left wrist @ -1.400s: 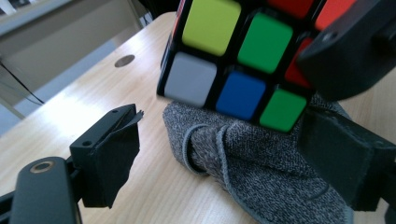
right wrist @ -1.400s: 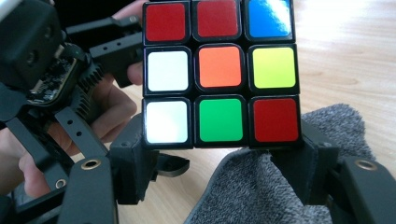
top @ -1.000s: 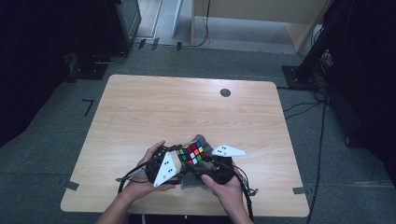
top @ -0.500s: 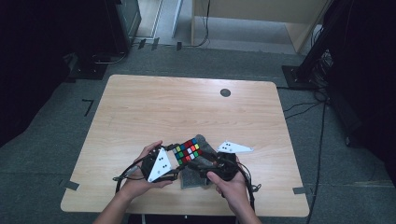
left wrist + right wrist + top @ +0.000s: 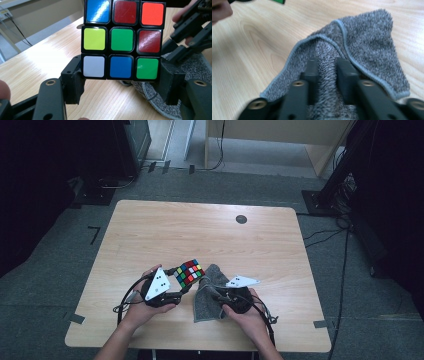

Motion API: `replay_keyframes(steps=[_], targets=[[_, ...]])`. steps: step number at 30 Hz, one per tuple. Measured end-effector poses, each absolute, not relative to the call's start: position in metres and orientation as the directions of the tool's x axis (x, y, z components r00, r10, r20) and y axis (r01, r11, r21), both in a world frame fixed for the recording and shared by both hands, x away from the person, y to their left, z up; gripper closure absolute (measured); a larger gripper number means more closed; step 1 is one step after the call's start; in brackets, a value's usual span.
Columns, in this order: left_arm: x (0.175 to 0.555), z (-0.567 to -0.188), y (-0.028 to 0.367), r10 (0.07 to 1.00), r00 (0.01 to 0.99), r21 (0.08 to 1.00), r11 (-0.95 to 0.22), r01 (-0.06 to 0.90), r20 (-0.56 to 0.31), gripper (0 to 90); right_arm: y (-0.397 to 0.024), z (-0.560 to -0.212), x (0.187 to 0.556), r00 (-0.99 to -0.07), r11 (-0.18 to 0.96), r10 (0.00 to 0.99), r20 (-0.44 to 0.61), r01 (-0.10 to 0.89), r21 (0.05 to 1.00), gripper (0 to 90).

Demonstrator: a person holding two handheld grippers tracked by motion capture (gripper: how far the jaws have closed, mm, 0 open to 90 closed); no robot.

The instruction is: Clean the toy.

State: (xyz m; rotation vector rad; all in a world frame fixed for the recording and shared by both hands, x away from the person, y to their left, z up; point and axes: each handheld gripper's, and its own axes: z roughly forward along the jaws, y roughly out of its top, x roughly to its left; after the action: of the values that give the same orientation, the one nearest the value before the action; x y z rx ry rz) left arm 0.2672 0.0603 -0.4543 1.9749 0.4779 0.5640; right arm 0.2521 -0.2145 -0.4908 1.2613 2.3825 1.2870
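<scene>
I have the scrambled multicoloured plastic puzzle cube [image 5: 121, 40] pinched by its lower layer in my left tool [image 5: 120, 82], held just above the pale wooden table [image 5: 200, 235]. Just beside it lies the grey terry cloth [image 5: 362, 42]; my right tool [image 5: 327, 75] has just been closing and now pinches a fold of it. This looks like the wiping step. Next I would lift the cloth to the cube's faces, keeping both grips firm.
</scene>
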Motion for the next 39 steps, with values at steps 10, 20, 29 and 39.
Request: replay_keyframes(steps=[10, 20, 29, 39], targets=[[0.268, -0.452, 0.062, 0.549, 0.819, 0.898, -0.427, 0.104, 0.166, 34.3, -0.208, -0.478, 0.247, -0.762, 0.365, 0.643, 0.071, 0.387, 0.847, 28.9], [0.265, -0.451, 0.057, 0.531, 0.836, 0.905, -0.41, 0.11, 0.139, 34.4, -0.192, -0.506, 0.27, -0.752, 0.442, 0.659, 0.028, 0.417, 0.794, 34.2], [0.265, -0.449, 0.059, 0.531, 0.841, 0.916, -0.38, 0.129, 0.102, 34.5, -0.196, -0.52, 0.266, -0.729, 0.457, 0.684, 0.016, 0.447, 0.769, 60.0], [0.266, -0.454, 0.055, 0.535, 0.834, 0.888, -0.438, 0.139, 0.133, 34.5, -0.225, -0.477, 0.252, -0.625, 0.287, 0.78, 0.038, 0.411, 0.865, 74.1]])
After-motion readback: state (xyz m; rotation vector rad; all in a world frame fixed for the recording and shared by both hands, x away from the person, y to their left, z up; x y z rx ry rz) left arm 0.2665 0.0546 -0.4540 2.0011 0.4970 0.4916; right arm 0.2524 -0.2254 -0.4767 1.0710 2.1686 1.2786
